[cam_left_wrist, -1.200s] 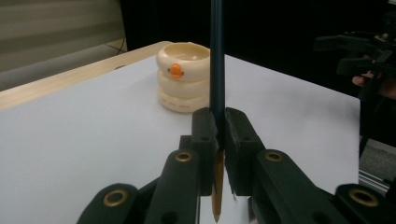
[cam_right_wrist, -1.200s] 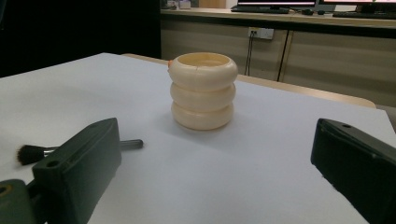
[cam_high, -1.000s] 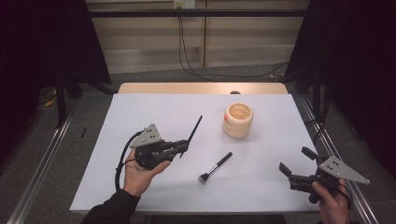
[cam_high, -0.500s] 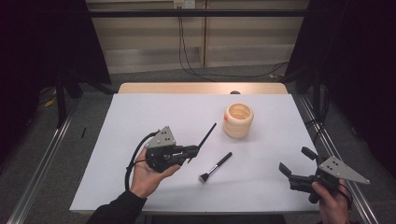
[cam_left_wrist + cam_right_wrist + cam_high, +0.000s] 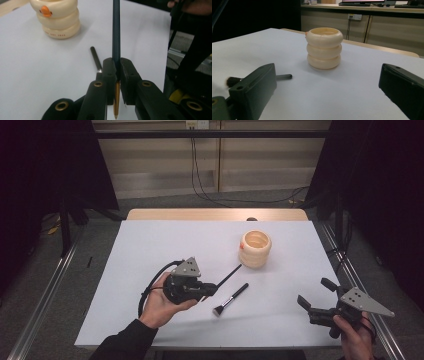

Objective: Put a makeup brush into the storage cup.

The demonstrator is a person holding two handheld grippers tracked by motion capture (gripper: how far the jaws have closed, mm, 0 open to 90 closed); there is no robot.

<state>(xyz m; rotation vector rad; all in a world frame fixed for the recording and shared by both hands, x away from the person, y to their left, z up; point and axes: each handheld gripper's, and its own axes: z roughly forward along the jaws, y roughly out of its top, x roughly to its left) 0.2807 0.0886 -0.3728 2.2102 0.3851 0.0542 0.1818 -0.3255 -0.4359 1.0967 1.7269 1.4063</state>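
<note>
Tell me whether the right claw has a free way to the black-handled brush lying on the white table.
Probably yes. The right claw stands open at the table's near right, and only bare white table lies between it and the black-handled brush. The cream ribbed cup sits farther back.

small print on holder [image 5: 56,34], unreadable

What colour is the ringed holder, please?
Cream holder with an orange duck beak; left gripper view.
</note>
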